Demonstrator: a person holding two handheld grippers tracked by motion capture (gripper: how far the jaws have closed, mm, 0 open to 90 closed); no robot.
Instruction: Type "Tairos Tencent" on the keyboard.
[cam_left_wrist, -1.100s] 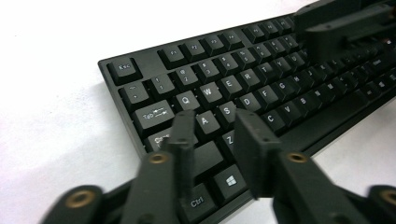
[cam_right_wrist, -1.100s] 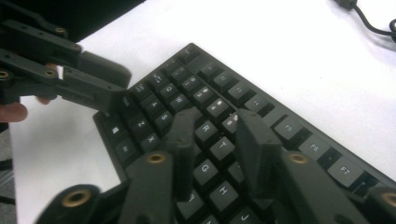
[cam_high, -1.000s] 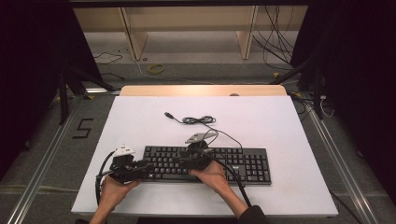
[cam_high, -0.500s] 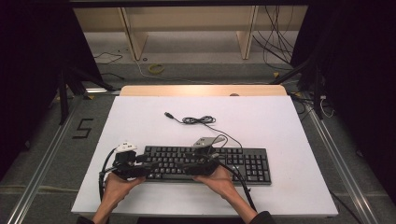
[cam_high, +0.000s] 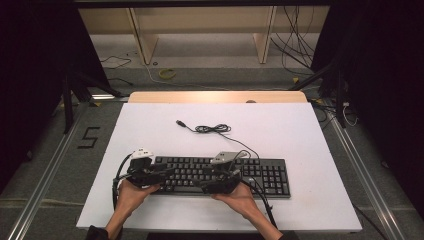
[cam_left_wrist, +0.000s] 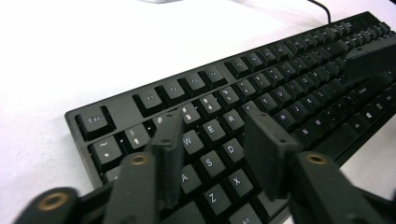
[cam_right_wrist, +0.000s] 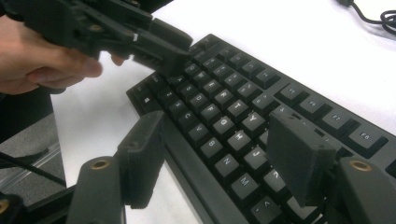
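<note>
Beyond keyboard (cam_high: 220, 175), coiled cable (cam_high: 212, 129).

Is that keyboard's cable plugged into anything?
Unplugged. The keyboard has its cable lying bunched on the white table, and the plug rests free there, joined to nothing.

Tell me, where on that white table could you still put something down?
The white table is bare left of the coiled cable, also beyond it and along the right edge. The near middle is crowded: keyboard, left gripper, right gripper.
</note>
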